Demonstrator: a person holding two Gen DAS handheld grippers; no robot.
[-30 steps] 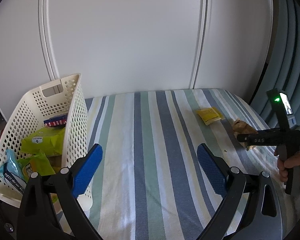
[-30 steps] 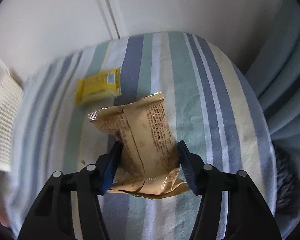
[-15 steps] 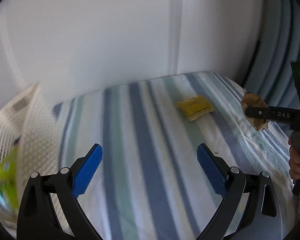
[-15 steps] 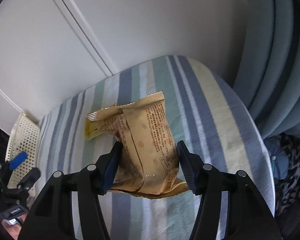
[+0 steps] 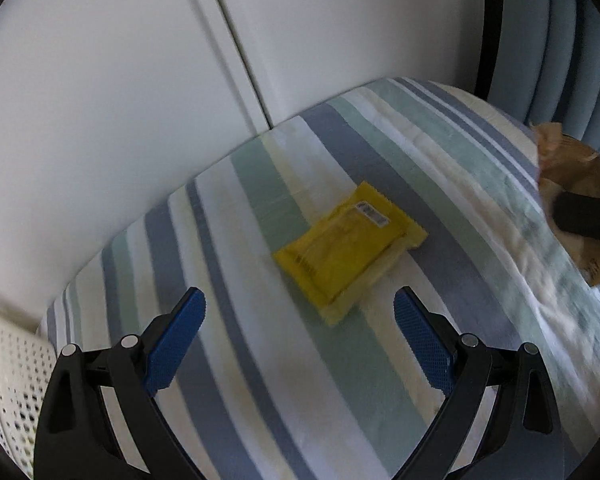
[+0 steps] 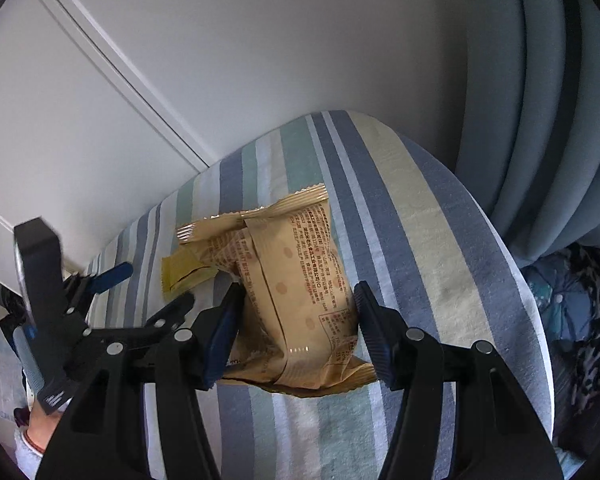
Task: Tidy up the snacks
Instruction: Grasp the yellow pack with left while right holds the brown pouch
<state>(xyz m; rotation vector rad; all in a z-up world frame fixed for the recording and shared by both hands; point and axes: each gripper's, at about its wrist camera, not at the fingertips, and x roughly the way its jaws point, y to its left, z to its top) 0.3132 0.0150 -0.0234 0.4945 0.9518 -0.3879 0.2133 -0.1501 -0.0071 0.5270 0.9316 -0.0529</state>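
A yellow snack packet (image 5: 346, 240) lies flat on the striped cloth, just ahead of my open left gripper (image 5: 298, 330), whose blue pads have nothing between them. My right gripper (image 6: 298, 320) is shut on a tan snack bag (image 6: 296, 284), held above the cloth. That tan snack bag (image 5: 572, 184) also shows at the right edge of the left wrist view, with one black finger across it. In the right wrist view a corner of the yellow packet (image 6: 180, 270) peeks out behind the tan bag, and the left gripper (image 6: 112, 288) is at the left.
The white perforated basket (image 5: 8, 376) is at the lower left edge of the left wrist view. White cabinet doors (image 5: 140, 80) stand behind the striped table (image 5: 260, 380). Blue curtains (image 6: 540, 100) hang to the right. A hand (image 6: 40, 432) holds the left gripper.
My left gripper has swung right from the basket and closed in on the yellow packet. My right gripper has lifted the tan bag off the cloth and still holds it.
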